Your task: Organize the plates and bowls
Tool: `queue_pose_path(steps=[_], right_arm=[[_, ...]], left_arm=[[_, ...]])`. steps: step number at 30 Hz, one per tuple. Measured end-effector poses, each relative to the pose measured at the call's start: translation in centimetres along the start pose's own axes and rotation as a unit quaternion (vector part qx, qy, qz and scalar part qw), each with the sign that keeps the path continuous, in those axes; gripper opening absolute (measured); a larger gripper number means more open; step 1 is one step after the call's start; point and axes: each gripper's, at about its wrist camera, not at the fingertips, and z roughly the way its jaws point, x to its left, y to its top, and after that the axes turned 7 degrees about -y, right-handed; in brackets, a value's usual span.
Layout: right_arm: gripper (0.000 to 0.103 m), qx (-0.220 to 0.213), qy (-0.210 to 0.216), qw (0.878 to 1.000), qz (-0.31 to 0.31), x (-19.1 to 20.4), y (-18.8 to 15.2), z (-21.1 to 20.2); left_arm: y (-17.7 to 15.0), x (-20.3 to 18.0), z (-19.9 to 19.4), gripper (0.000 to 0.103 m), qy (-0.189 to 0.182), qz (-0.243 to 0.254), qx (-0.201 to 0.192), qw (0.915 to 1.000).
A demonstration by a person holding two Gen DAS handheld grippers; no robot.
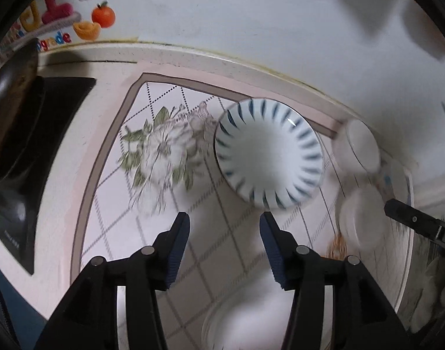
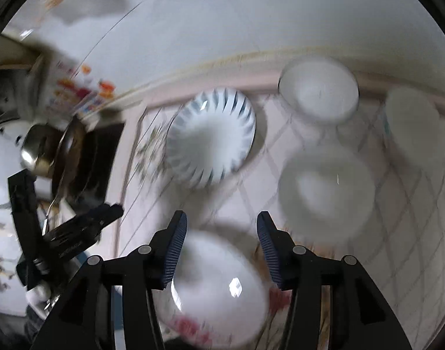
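Note:
A white plate with blue radial stripes (image 1: pixel 269 154) lies on the floral tablecloth; it also shows in the right wrist view (image 2: pixel 210 137). My left gripper (image 1: pixel 224 224) is open and empty, just short of that plate's near rim. My right gripper (image 2: pixel 221 223) is open and empty, above a white bowl with a red pattern (image 2: pixel 219 291). Plain white bowls stand further right: one at the back (image 2: pixel 318 90), one nearer (image 2: pixel 324 192), a third at the far right (image 2: pixel 412 128). In the left wrist view two of them (image 1: pixel 362 145) (image 1: pixel 362 218) are blurred.
A black induction hob (image 1: pixel 32 157) with a dark pan (image 1: pixel 9 81) stands at the left of the counter. The white wall (image 1: pixel 251 14) runs behind the counter's back edge. The other gripper shows at each view's side (image 1: pixel 415 221) (image 2: pixel 76 233). A metal pot (image 2: pixel 38 151) stands left.

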Motion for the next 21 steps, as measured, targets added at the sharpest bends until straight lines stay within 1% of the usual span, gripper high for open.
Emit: queue_pose_path(steps=[1, 3, 6, 7, 12, 15, 17, 18, 19, 20, 21], right_arm=[[0.053, -0.003, -0.005, 1.000, 0.004, -0.1, 1.3, 0.9], [0.053, 0.006, -0.006, 1.000, 0.020, -0.3, 3.8, 3.3], [0.053, 0.020, -0.017, 0.999, 0.026, -0.4, 6.6, 6.4], [0.052, 0.024, -0.021, 0.999, 0.024, -0.4, 7.4, 7.4], [0.041, 0.047, -0.039, 0.998, 0.011, -0.3, 9.9, 11.4], [0.037, 0.059, -0.060, 0.996, 0.011, -0.5, 10.6, 13.3], [0.029, 0.063, -0.063, 0.996, 0.012, -0.6, 10.9, 14.2], [0.024, 0.064, -0.066, 0.996, 0.011, -0.6, 11.0, 14.6], [0.021, 0.066, -0.070, 0.995, 0.007, -0.7, 11.2, 14.9], [0.014, 0.067, -0.073, 0.995, 0.004, -0.9, 11.2, 15.1], [0.012, 0.068, -0.077, 0.995, -0.002, -0.9, 11.3, 15.4]], left_arm=[[0.9, 0.2, 0.8, 0.048, 0.001, -0.005, 0.004, 1.0000], [2.5, 0.2, 2.4, 0.048, 0.010, -0.007, 0.012, 0.9999], [4.5, 0.3, 4.7, 0.048, 0.024, -0.004, 0.027, 0.9993], [5.2, 0.5, 5.6, 0.048, 0.024, -0.004, 0.035, 0.9991], [7.1, 0.7, 8.6, 0.048, 0.031, 0.001, 0.062, 0.9976], [7.6, 1.0, 10.0, 0.048, 0.030, 0.000, 0.074, 0.9968], [7.8, 1.2, 10.9, 0.047, 0.029, -0.003, 0.081, 0.9963], [7.9, 1.2, 11.1, 0.044, 0.028, -0.003, 0.081, 0.9963], [7.9, 1.2, 11.4, 0.031, 0.026, -0.003, 0.084, 0.9962], [7.8, 1.2, 11.7, 0.024, 0.024, -0.002, 0.089, 0.9958], [7.8, 1.0, 11.8, 0.024, 0.029, 0.001, 0.089, 0.9956]])
